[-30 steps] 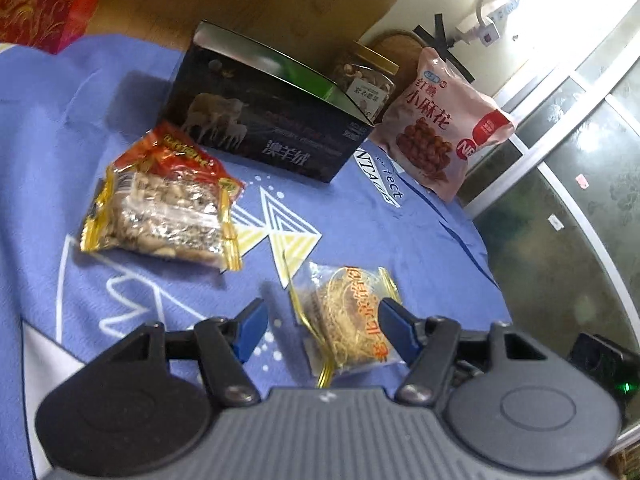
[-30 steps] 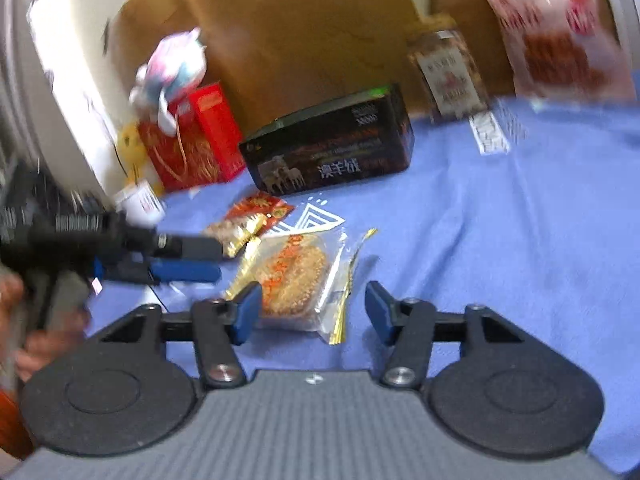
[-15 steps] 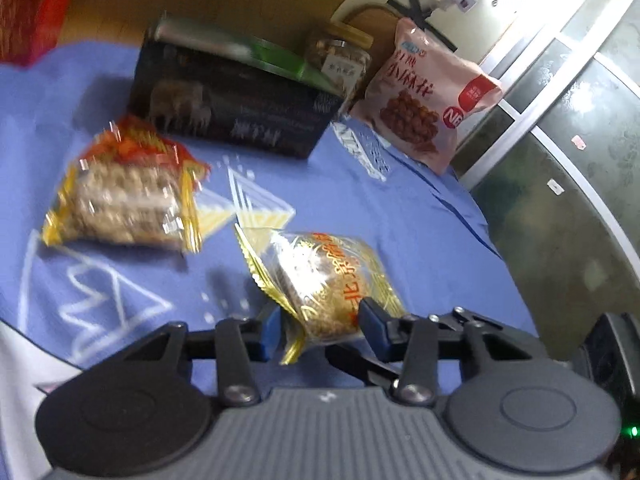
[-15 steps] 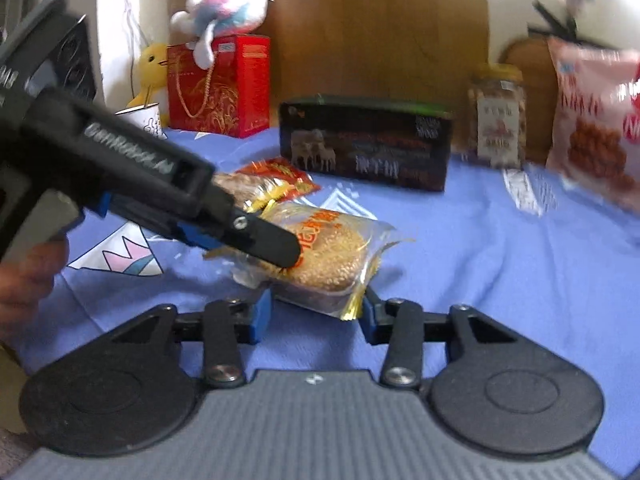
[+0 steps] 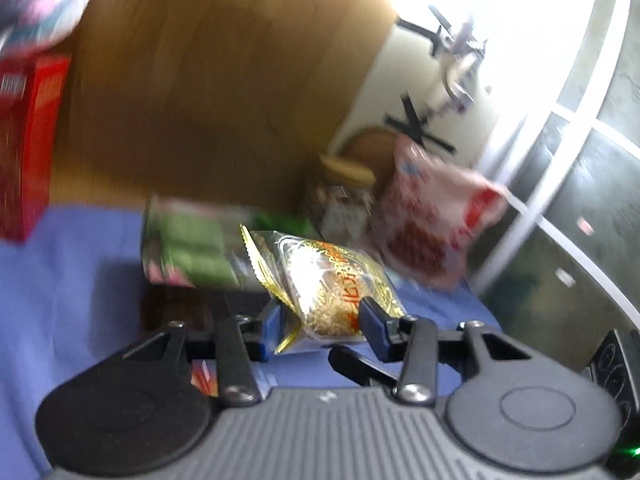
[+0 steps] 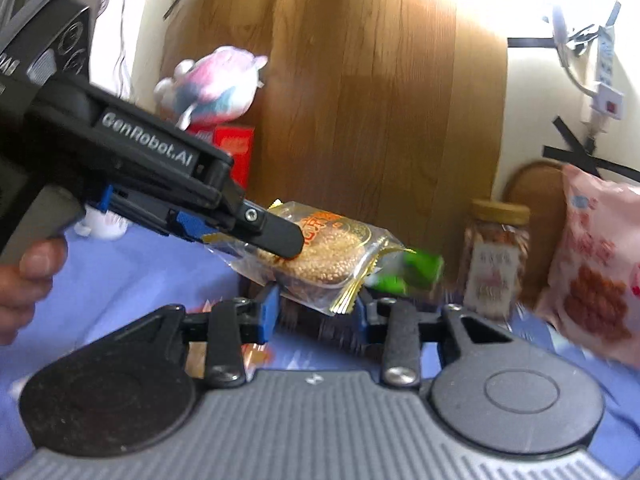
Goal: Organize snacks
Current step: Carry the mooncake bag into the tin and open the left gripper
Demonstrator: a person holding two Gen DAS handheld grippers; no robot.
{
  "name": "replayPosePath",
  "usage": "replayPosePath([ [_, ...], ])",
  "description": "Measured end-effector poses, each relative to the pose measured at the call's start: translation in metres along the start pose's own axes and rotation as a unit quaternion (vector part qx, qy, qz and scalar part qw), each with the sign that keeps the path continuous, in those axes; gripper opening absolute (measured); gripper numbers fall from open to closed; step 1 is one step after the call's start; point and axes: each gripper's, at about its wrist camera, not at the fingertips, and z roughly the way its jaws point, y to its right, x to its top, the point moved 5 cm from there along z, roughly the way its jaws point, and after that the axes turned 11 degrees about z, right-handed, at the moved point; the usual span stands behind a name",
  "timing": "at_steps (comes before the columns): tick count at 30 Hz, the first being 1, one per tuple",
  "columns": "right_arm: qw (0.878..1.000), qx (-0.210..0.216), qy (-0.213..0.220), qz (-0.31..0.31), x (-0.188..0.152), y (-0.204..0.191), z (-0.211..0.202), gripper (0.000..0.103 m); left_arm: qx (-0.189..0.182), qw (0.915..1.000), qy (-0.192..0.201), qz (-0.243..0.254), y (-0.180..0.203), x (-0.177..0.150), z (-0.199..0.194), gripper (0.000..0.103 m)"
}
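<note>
A clear, gold-edged packet of a sesame cake (image 5: 328,280) hangs in the air above the blue cloth (image 5: 72,280). My left gripper (image 5: 320,320) is shut on its near end, blue pads pressing both sides. In the right wrist view the same packet (image 6: 332,256) lies between the pads of my right gripper (image 6: 316,308), whose jaws are closing and press on its lower edge. The left gripper's black finger (image 6: 276,234) comes in from the left and lies over the packet's top. A person's hand (image 6: 24,276) holds that gripper's handle.
Behind the packet stand a dark box with a green lid (image 6: 408,272), a jar with a tan lid (image 6: 496,256) and a pink snack bag (image 6: 596,280). A red box (image 5: 28,132) and a plush toy (image 6: 216,84) sit at the back left against a wooden panel.
Both grippers shut on the sesame cake packet, which lay on the cloth, and lifted it into the air. Both views now look higher, toward the back wall.
</note>
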Motion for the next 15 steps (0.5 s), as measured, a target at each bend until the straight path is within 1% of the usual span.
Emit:
replayPosePath([
  [2, 1.000, 0.005, -0.003, 0.009, 0.014, 0.007, 0.025, 0.040, 0.017, 0.9998, 0.006, -0.006, -0.016, 0.016, 0.015, 0.040],
  [4, 1.000, 0.009, -0.014, 0.021, 0.020, 0.012, 0.053, 0.041, 0.036, 0.9992, 0.002, -0.016, -0.034, 0.026, 0.030, 0.041],
  [6, 0.999, 0.011, -0.025, 0.031, 0.021, 0.017, 0.079, 0.044, 0.053, 0.9983, -0.005, -0.023, -0.048, 0.030, 0.046, 0.041],
  [8, 0.999, 0.001, -0.039, 0.027, 0.018, 0.019, 0.100, 0.047, 0.078, 0.9965, -0.016, -0.023, -0.061, 0.029, 0.062, 0.043],
  [10, 0.998, -0.015, -0.045, 0.033, 0.011, 0.019, 0.106, 0.047, 0.103, 0.9939, -0.035, -0.018, -0.069, 0.025, 0.073, 0.044],
  [11, 0.998, -0.017, -0.045, 0.043, 0.010, 0.021, 0.104, 0.047, 0.104, 0.9937, -0.038, -0.016, -0.071, 0.022, 0.073, 0.044],
  [13, 0.997, -0.011, -0.040, 0.070, 0.008, 0.025, 0.091, 0.047, 0.101, 0.9943, -0.031, -0.011, -0.071, 0.017, 0.066, 0.044],
  [15, 0.996, -0.008, -0.031, 0.084, 0.005, 0.025, 0.072, 0.047, 0.101, 0.9947, -0.017, -0.011, -0.067, 0.015, 0.052, 0.044],
])
